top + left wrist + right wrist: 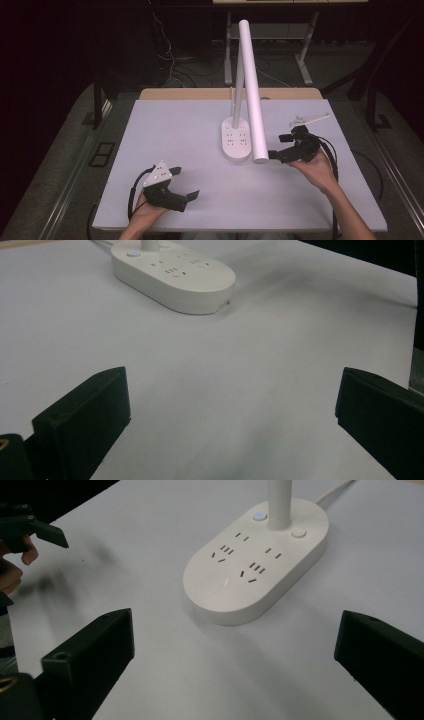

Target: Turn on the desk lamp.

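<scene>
A white desk lamp stands mid-table on an oval base (pixel 236 140) that carries several sockets. Its long tube head (pixel 252 90) slants down toward the front. My left gripper (pixel 184 183) hovers near the front left of the table, open with nothing between its jaws. In the left gripper view the base (pixel 175 277) lies far ahead of the left gripper (pixel 230 390). My right gripper (pixel 279 145) is open just right of the base, by the head's low end. In the right gripper view the base (pixel 255 565), with a blue-lit button (pixel 259 516), sits close ahead of the right gripper (pixel 232 630).
The table (pixel 175 125) has a pale top, with a wooden strip (pixel 200 93) along its back edge. The lamp's post (pixel 279 502) rises from the base. Cables (pixel 170 65) and a desk frame (pixel 305 65) lie on the dark floor behind. The other hand's gripper (pixel 30 527) shows far off.
</scene>
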The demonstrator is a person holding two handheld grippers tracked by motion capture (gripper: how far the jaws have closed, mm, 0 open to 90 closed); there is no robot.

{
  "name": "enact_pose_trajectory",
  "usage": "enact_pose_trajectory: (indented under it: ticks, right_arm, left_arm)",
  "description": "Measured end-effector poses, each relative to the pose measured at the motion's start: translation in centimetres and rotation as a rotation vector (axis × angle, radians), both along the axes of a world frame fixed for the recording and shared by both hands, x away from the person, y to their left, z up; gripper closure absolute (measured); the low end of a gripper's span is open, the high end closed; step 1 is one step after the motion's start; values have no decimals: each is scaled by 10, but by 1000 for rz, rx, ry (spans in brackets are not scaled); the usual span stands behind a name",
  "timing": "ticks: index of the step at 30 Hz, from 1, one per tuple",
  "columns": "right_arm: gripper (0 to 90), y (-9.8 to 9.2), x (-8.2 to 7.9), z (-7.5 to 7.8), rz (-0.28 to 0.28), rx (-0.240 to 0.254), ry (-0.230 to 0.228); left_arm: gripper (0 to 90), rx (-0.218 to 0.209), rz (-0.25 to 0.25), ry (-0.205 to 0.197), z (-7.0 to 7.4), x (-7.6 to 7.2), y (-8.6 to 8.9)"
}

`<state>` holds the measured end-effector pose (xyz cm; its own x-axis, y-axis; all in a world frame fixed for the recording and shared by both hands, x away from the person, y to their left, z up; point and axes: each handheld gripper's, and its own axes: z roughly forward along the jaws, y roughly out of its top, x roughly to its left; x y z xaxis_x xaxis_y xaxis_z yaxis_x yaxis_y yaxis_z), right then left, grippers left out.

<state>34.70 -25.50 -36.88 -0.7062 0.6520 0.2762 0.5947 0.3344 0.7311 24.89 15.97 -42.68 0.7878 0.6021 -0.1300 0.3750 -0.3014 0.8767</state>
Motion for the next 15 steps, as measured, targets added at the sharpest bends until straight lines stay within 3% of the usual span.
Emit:
enact_pose_trajectory:
  ticks: [15]
  right_arm:
    - [22,10,24,-1,-11,-8,17]
  left_arm:
    - [1,1,-4,-2,0,0,0]
